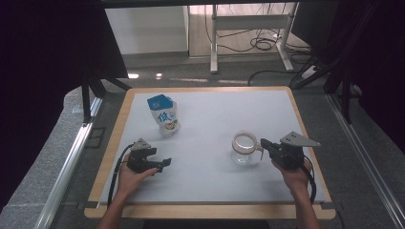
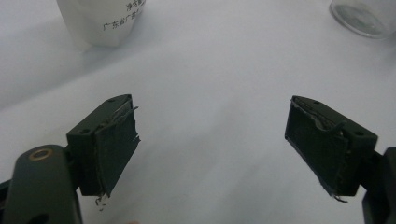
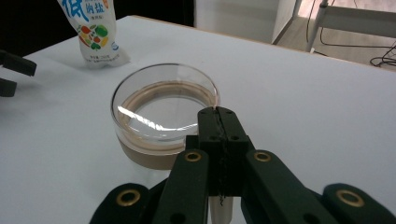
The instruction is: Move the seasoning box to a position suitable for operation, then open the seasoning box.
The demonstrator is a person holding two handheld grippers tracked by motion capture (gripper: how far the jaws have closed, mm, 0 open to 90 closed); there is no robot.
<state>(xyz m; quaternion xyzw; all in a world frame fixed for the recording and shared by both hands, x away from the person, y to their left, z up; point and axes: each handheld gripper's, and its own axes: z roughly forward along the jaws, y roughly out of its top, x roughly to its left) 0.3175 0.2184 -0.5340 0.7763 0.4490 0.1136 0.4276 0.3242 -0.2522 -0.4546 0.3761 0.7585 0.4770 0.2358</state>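
So, quick risk rundown from where I'm standing:

Right gripper (image 3: pixel 219 114): jaws pressed together, apparently pinching something thin and pale that hangs below them at the jar's near rim. Looks like a handle or clip piece, but honestly the view is too poor to be sure.

Glass jar (image 1: pixel 244 149): open-topped, clear, with a tan band round the neck, standing upright on the white table (image 1: pixel 215 181) right of centre, touching the right gripper's tips.

Left gripper (image 1: pixel 162 164): jaws spread wide, holding nothing, resting on the table near the front left, well apart from the jar.

Salt pouch (image 1: pixel 165 117): standing at the back left, a bit slouched, nothing touching it.

Risk 1: a pinch on such a small bit of the jar could slip, or the jar could swing and tip if lifted, since all the weight hangs off one side.

Risk 2: glass on a hard table, so a drop probably means a crack or a rolling jar.

Risk 3: pulling sideways instead of up could just drag it toward the table edge.

Risk 4: the pouch looks floppy, so a clumsy grab from the left could knock it flat.
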